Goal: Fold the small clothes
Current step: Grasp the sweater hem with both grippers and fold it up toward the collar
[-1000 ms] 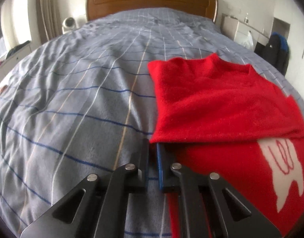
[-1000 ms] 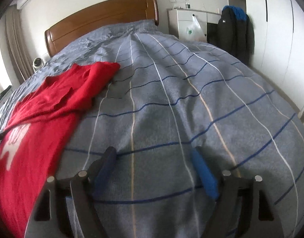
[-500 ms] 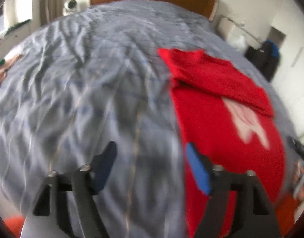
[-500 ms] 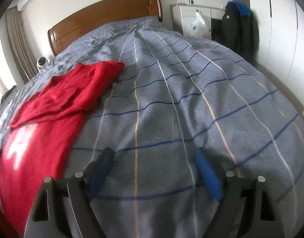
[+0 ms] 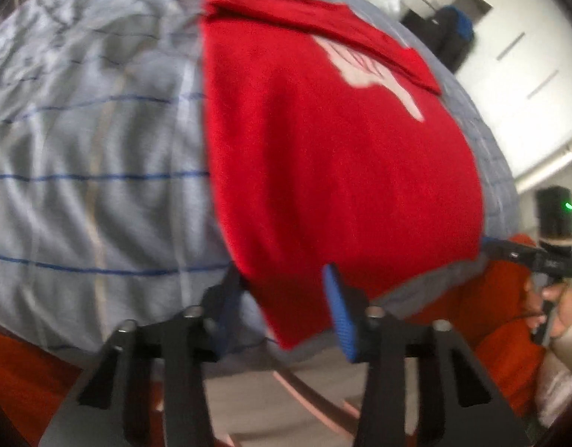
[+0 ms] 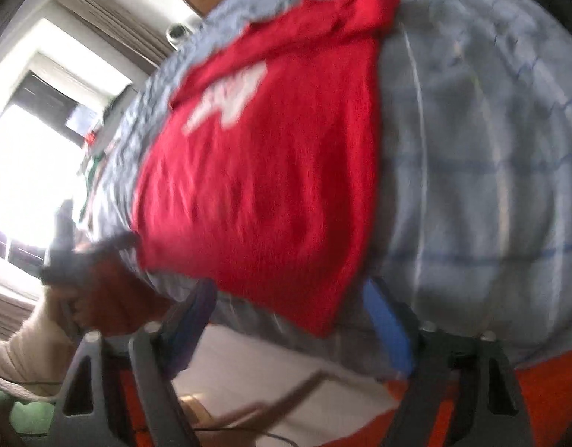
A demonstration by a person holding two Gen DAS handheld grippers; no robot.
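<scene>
No readable text, brand or number anywhere; only a blurred white graphic on the red sweater, its shape unclear in both views.

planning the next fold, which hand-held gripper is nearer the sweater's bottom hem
About equal. The left hand-held gripper is open at the near-left hem corner of the red sweater; the right hand-held gripper is open at its near-right corner.

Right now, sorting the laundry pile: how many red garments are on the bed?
1. The red sweater lies on the grey bedspread, its hem at the near edge. Others could lie out of view.
</scene>
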